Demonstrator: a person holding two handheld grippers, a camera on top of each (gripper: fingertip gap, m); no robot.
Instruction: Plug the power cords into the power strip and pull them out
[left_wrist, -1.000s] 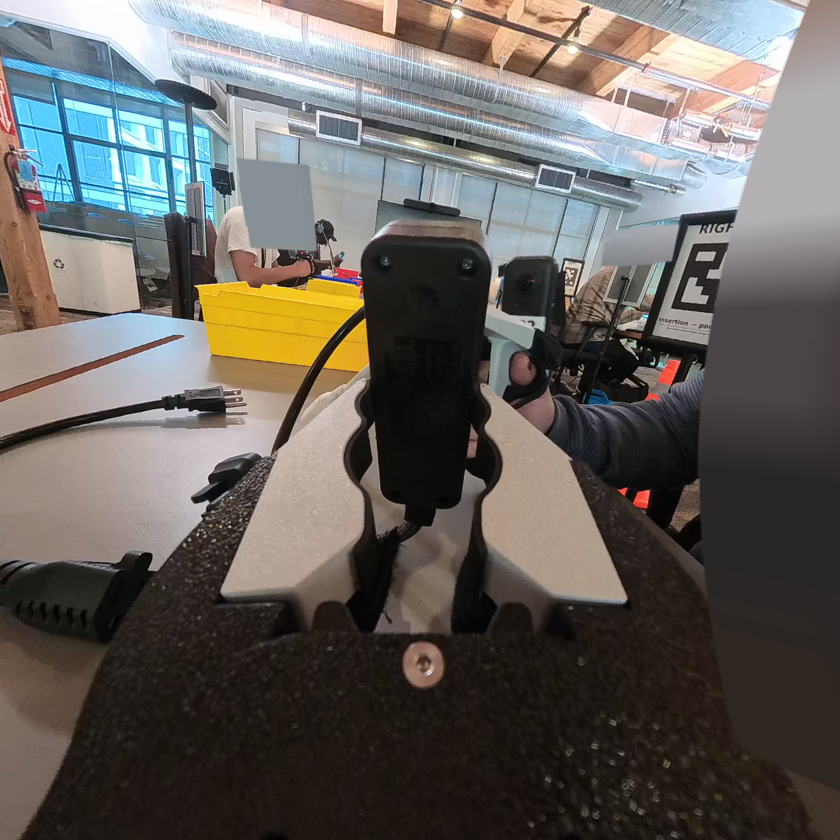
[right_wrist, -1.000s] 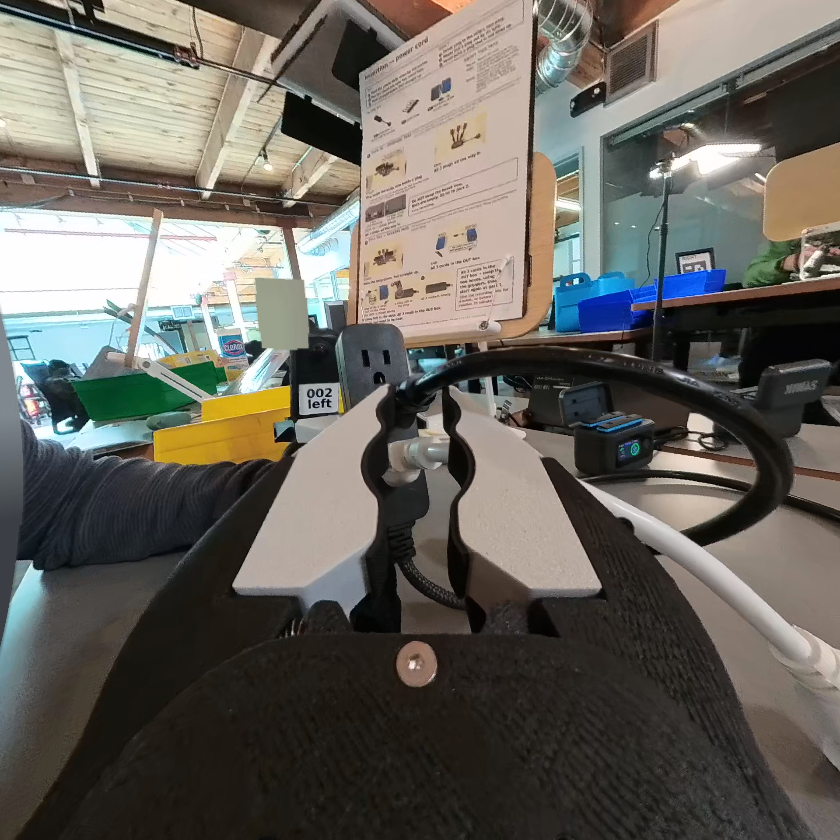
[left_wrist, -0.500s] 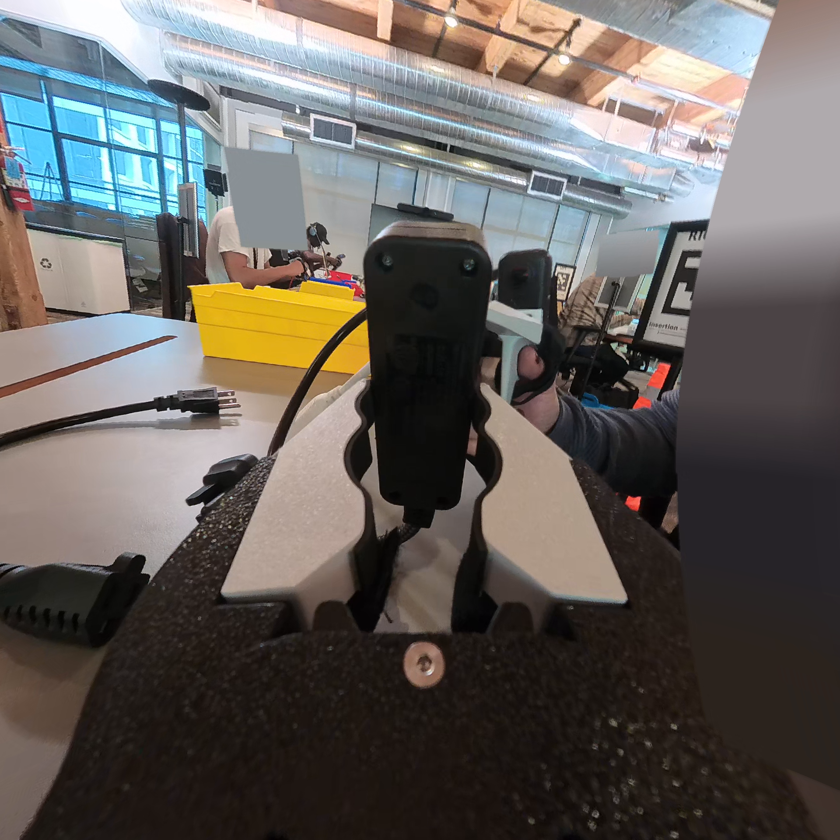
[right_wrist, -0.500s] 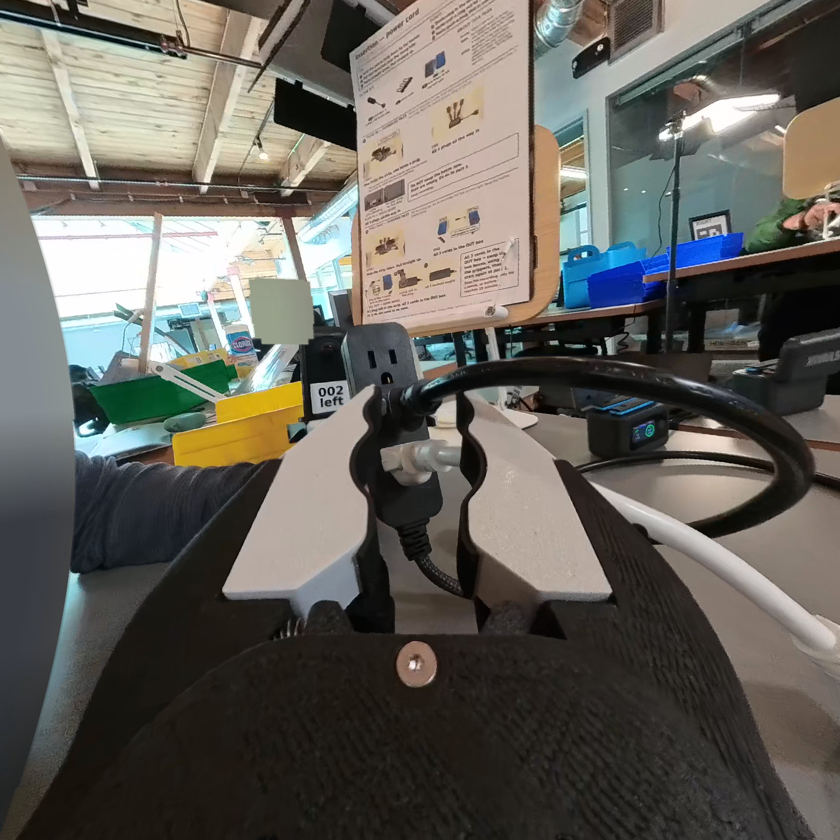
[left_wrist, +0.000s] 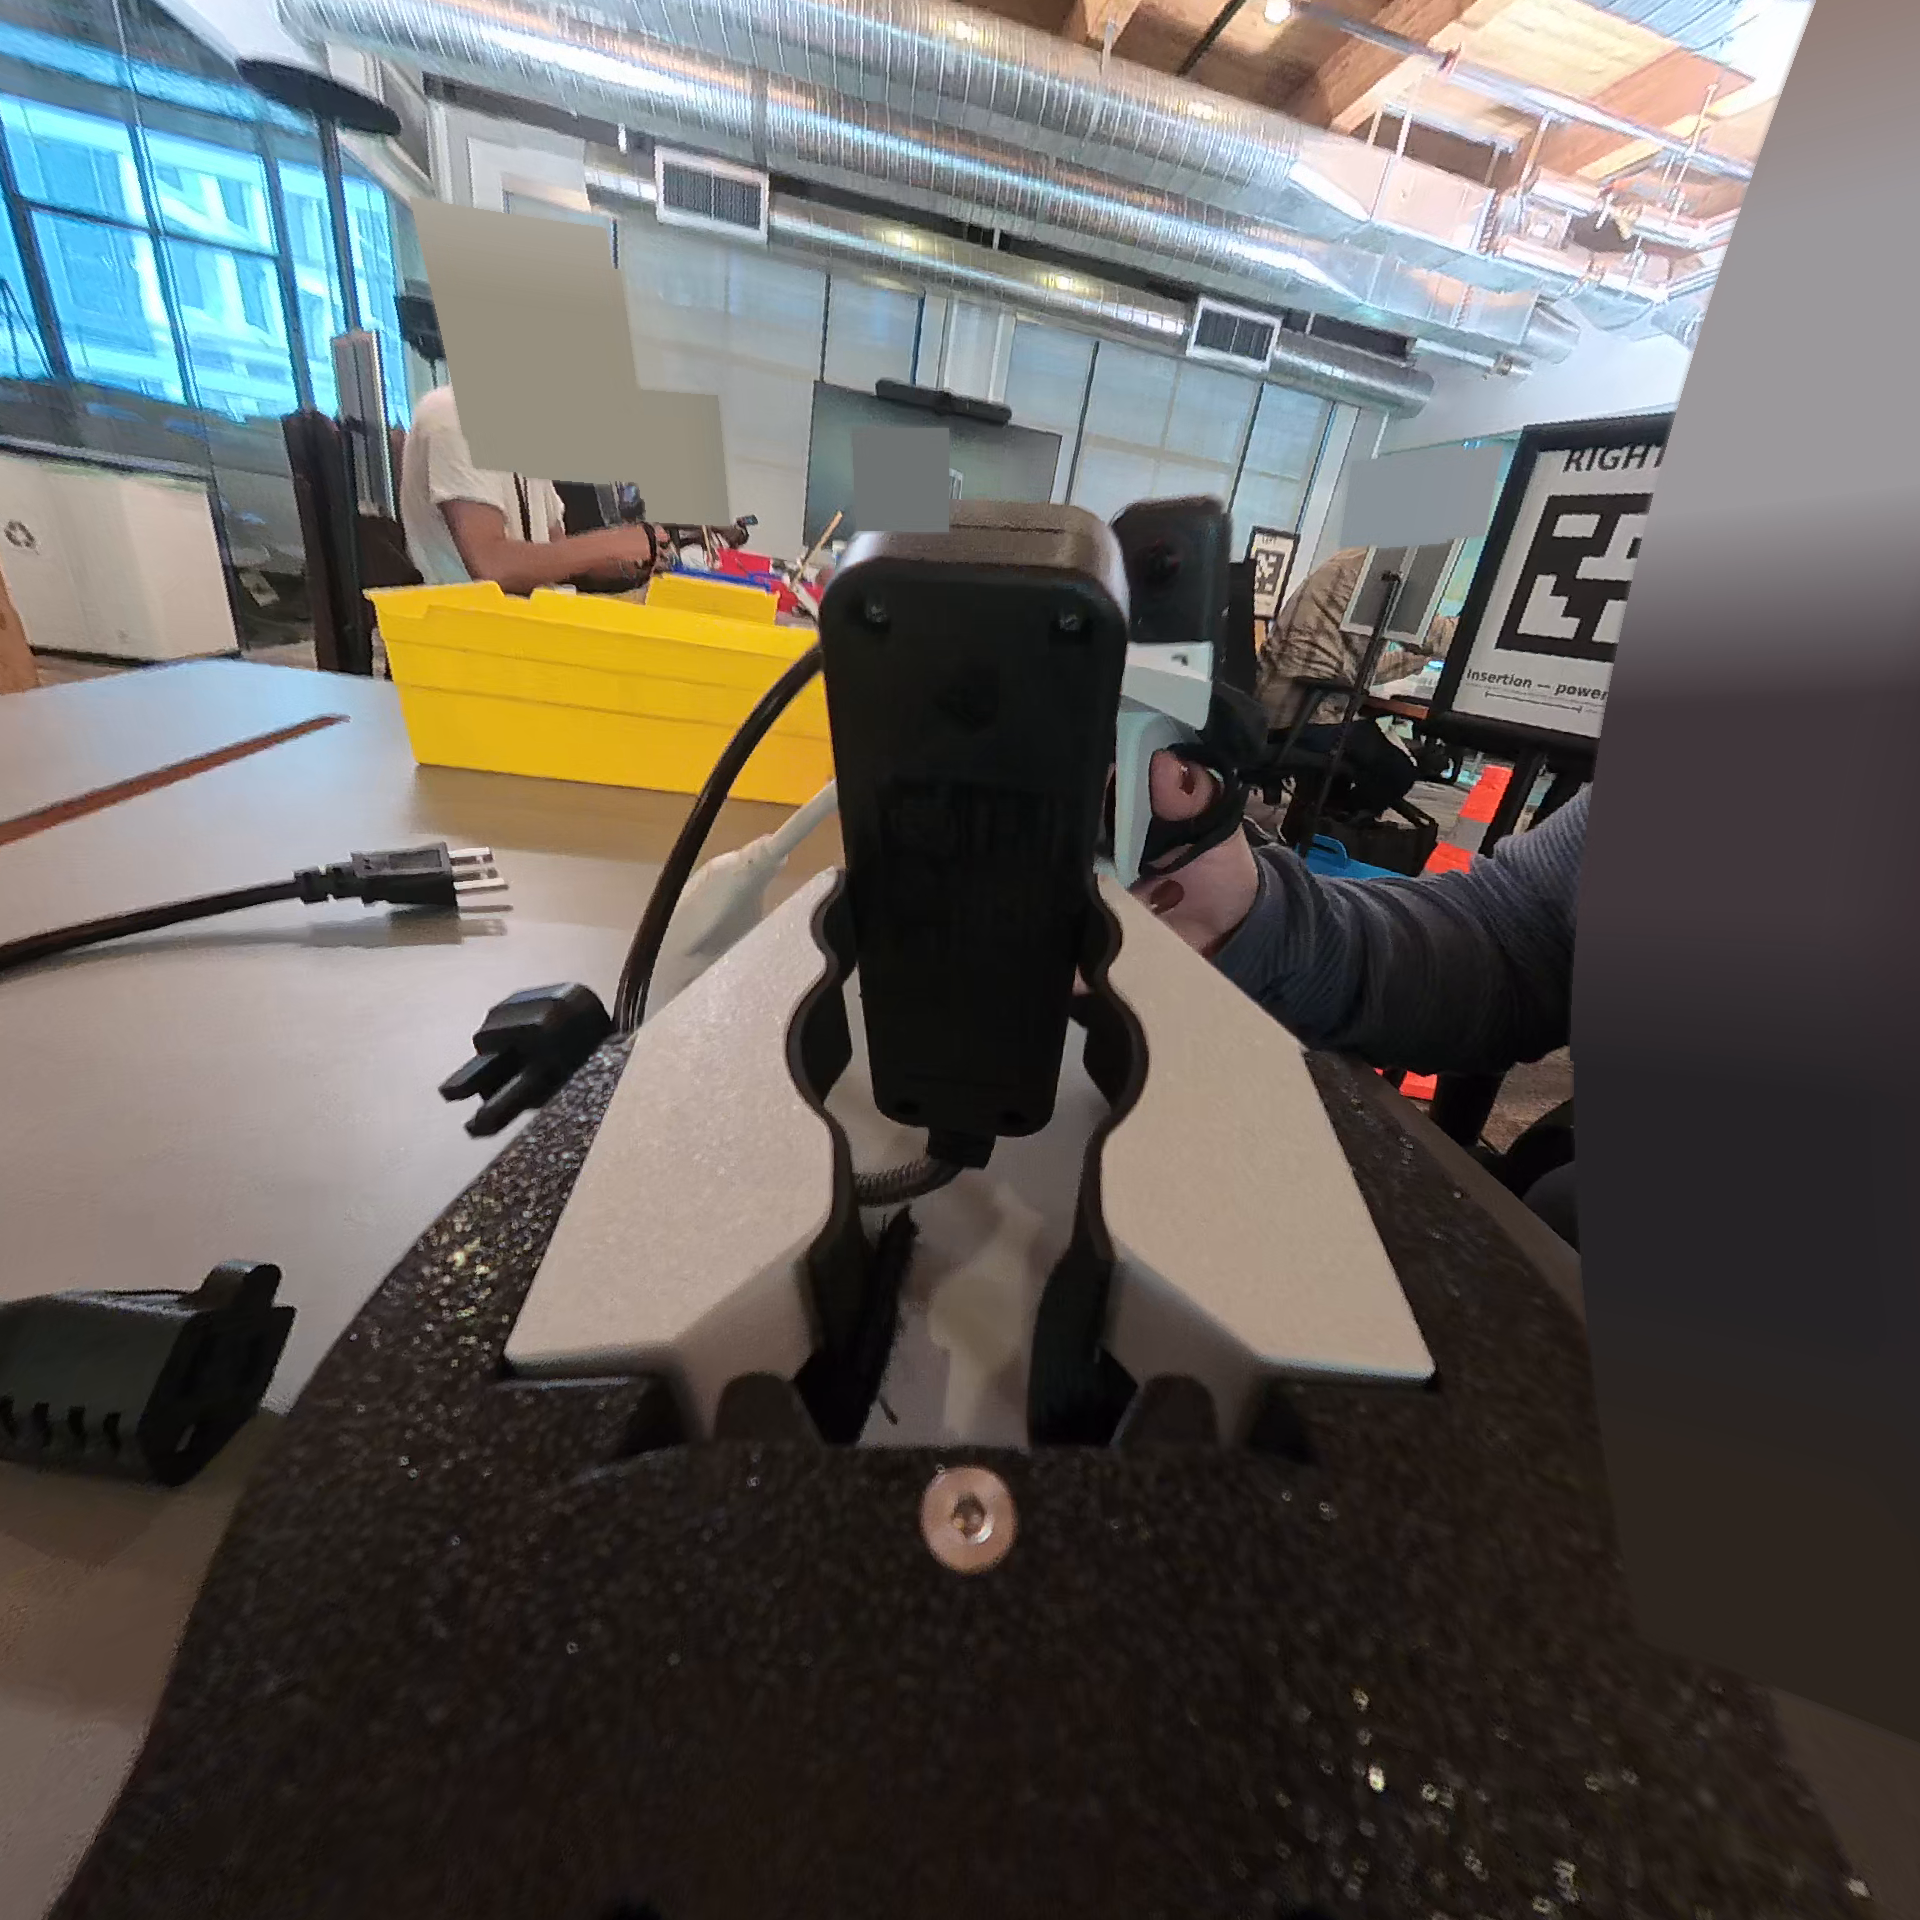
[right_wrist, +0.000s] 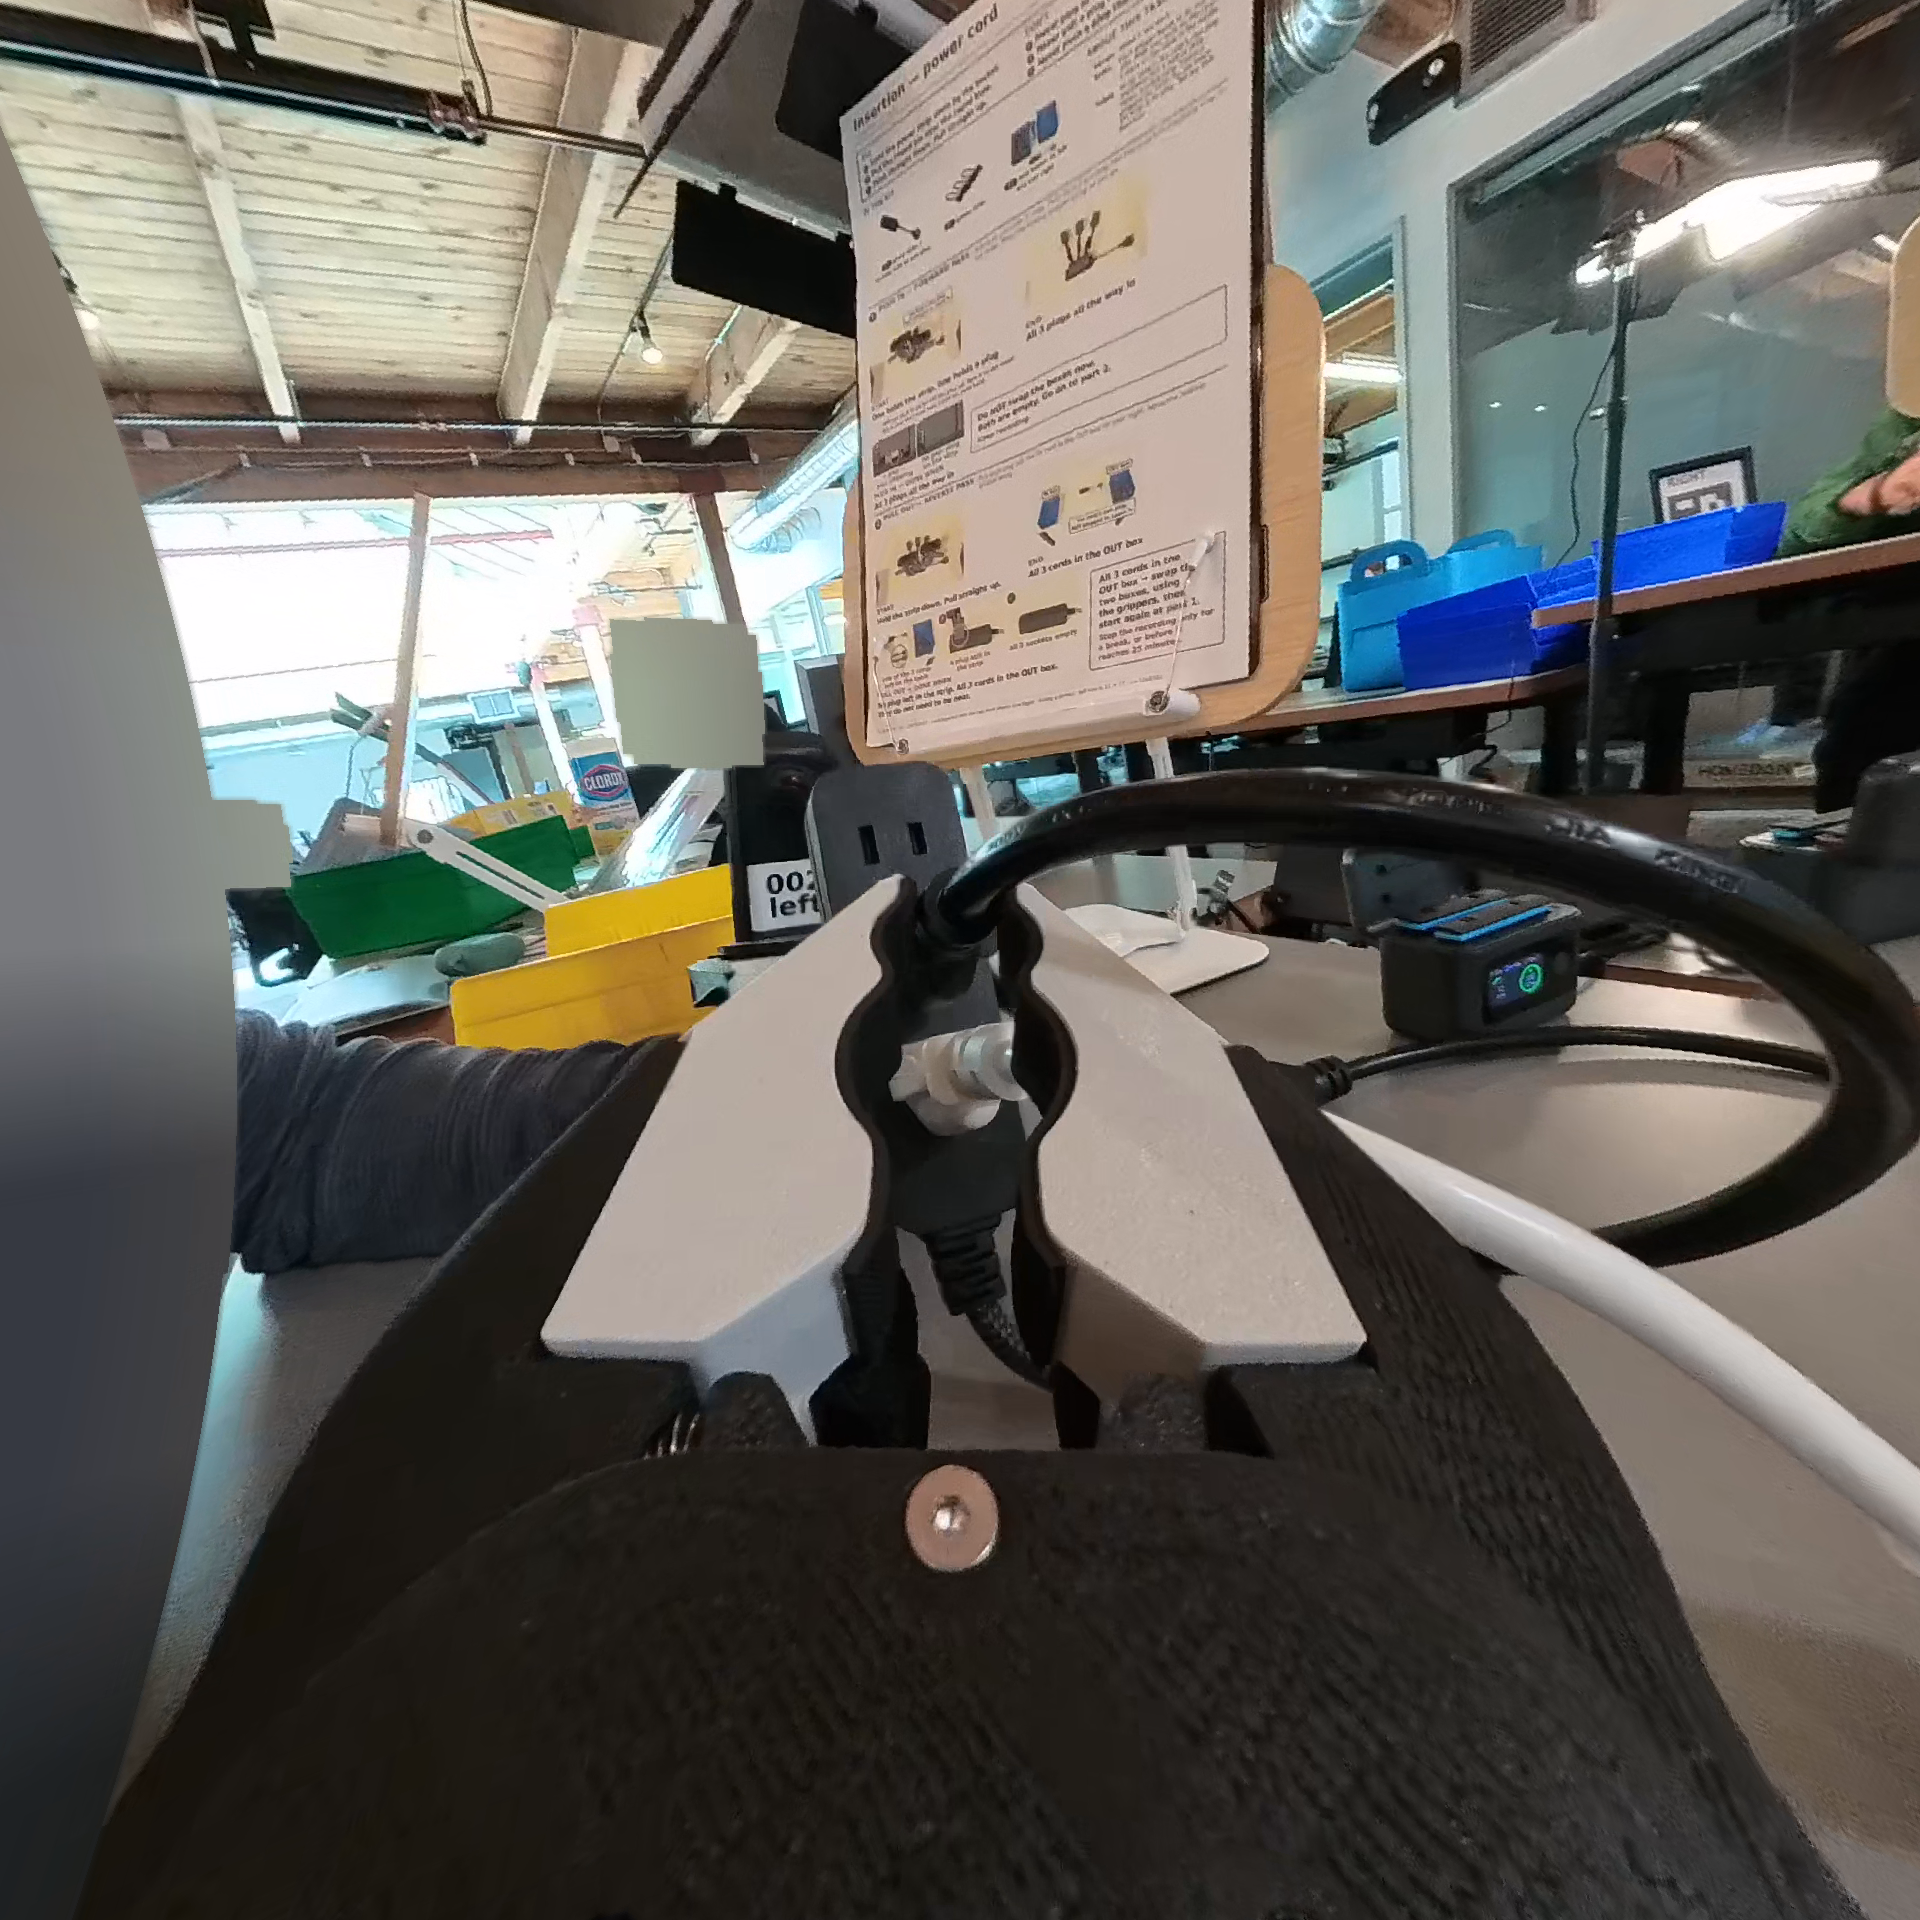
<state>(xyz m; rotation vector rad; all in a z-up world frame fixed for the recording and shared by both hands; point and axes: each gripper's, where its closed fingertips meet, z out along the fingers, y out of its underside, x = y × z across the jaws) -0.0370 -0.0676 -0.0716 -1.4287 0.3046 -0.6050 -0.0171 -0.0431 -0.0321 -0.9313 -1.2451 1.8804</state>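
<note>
Between the grey fingers of the left gripper (left_wrist: 968, 997), a black power strip (left_wrist: 971, 821) stands upright, clamped at its lower half with its plain screwed back toward the camera and a braided lead curling out below. Just left of those fingers, a black cord (left_wrist: 691, 842) arcs up behind the strip, with a white cord (left_wrist: 758, 862) beside it. Left of the fingers on the grey tabletop (left_wrist: 239, 1081): a small black plug (left_wrist: 525, 1049) close by, a three-prong plug (left_wrist: 416, 873) on a black lead farther off, and a chunky black connector (left_wrist: 135, 1371) at the near left edge. Beyond the fingertips to the left sits a yellow bin (left_wrist: 592, 686); to the right, a hand (left_wrist: 1195, 852) in a dark sleeve grips the other tool. Seen from the right gripper (right_wrist: 951, 956), the same strip shows its socket face just past the fingertips, top outlet bare. Narrowly set around the black plug body (right_wrist: 951, 935) at the fingertips, pressed against it on both sides, its thick cord looping out to the right and back down to the tabletop. Lower between the fingers, a white plug (right_wrist: 951, 1070) is seated in the strip, its white cable running off to the right. Above and beyond the fingertips stands an instruction sheet on a wooden board (right_wrist: 1060, 374); right of the fingers, a small black device with a lit screen (right_wrist: 1486, 971); left, a yellow box (right_wrist: 592, 977).
</note>
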